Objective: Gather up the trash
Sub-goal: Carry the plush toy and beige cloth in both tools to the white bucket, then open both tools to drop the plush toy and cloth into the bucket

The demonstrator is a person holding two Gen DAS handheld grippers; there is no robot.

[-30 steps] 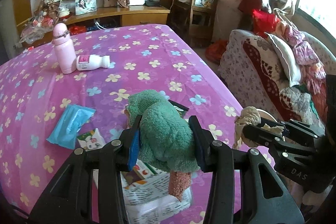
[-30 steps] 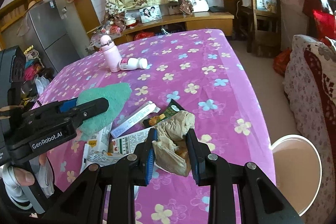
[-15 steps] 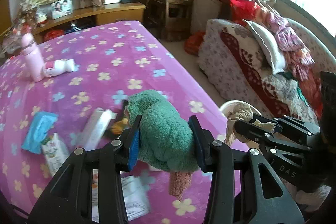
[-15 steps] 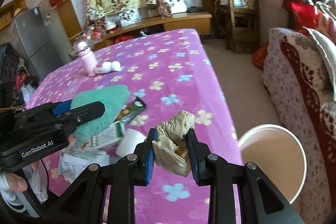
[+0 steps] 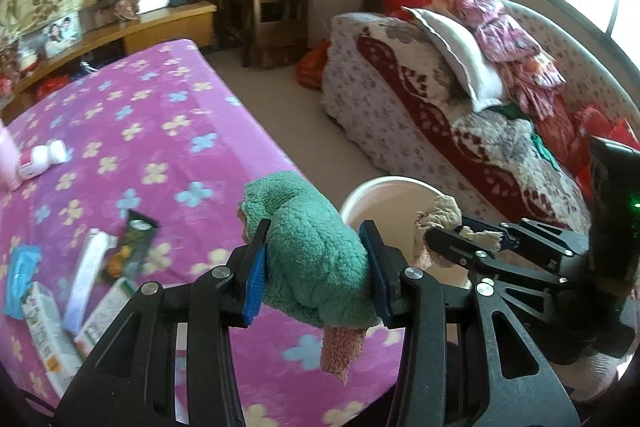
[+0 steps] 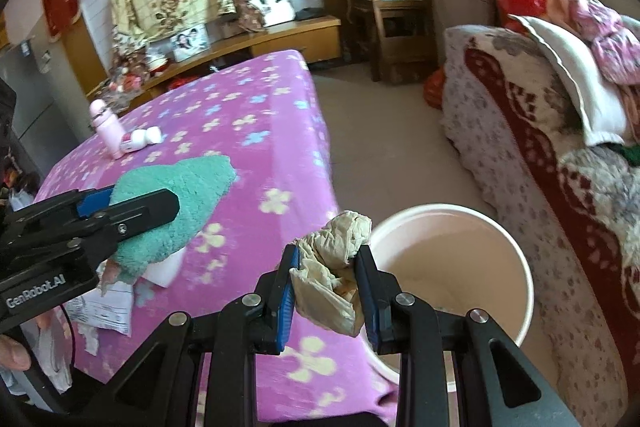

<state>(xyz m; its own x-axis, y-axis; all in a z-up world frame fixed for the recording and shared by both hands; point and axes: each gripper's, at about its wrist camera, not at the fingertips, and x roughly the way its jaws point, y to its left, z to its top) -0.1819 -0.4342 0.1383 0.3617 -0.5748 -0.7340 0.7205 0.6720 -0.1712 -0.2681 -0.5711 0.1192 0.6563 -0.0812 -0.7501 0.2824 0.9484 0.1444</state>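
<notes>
Fluffy teal cloth (image 5: 316,259) bulges between the left gripper (image 5: 314,269) pads, pinched mid-bundle, soft and light, sagging below. The right gripper (image 6: 326,285) squeezes crumpled beige paper (image 6: 332,267), likely weightless and crushable, the bin (image 6: 516,251) just ahead-right of its tips.

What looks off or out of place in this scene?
The left gripper is clamped on a green fluffy cloth, which looks like a rag rather than trash, unlike the crumpled paper in the right gripper beside the bin. A white bottle lies tipped over on the table.
</notes>
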